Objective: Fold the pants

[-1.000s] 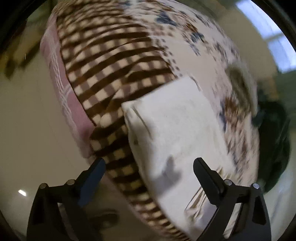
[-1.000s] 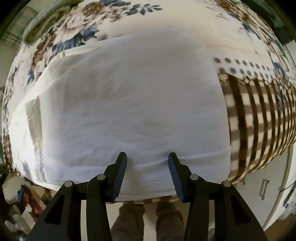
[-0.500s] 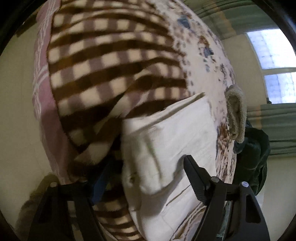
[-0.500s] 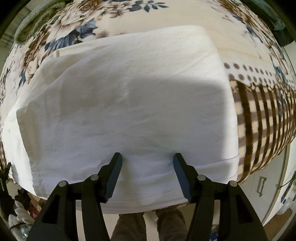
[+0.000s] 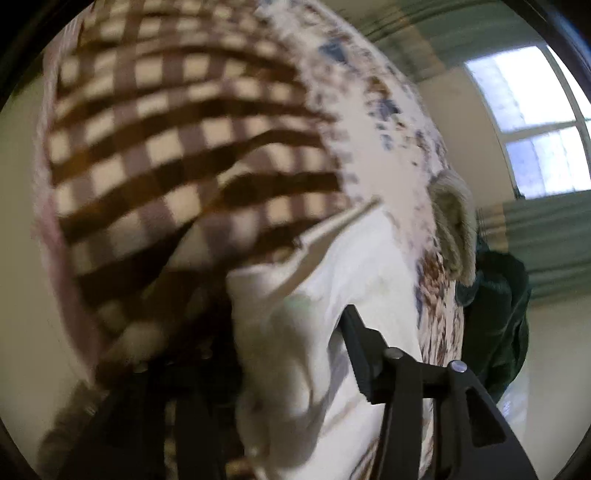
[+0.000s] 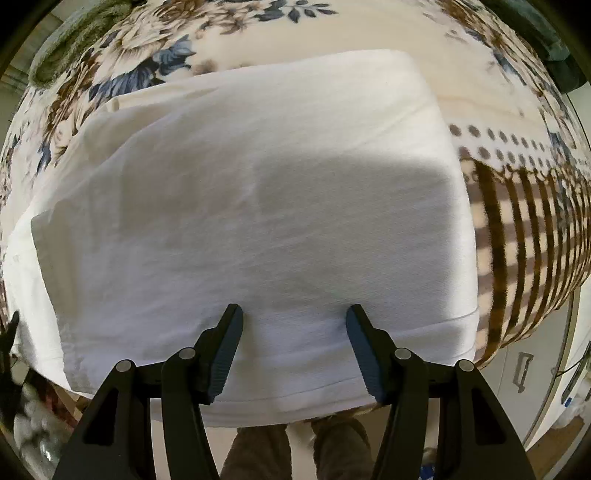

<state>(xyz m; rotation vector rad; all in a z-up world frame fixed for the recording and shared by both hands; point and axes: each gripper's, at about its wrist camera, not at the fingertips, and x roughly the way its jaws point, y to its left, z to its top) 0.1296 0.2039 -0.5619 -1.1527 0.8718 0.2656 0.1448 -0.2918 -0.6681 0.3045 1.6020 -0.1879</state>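
The white pants point(image 6: 258, 206) lie folded flat on a floral and checked blanket point(image 6: 332, 29). My right gripper point(image 6: 293, 321) is open, its fingers resting over the near hem of the pants. In the left wrist view the white pants point(image 5: 354, 280) bunch up at their end between the fingers of my left gripper point(image 5: 288, 332). The right finger point(image 5: 365, 354) shows clearly; the left finger is hidden behind cloth and blur. Whether the jaws pinch the cloth is unclear.
The blanket's brown checked border point(image 5: 177, 140) hangs over the bed edge. A beige towel point(image 5: 454, 221) and dark green cloth point(image 5: 498, 317) lie at the far side. A green towel point(image 6: 74, 40) lies at the upper left. A person's legs point(image 6: 295, 450) stand below the edge.
My left gripper has moved forward onto the end of the pants, which now bunch up between its fingers. My right gripper has opened a little wider and pulled back slightly.
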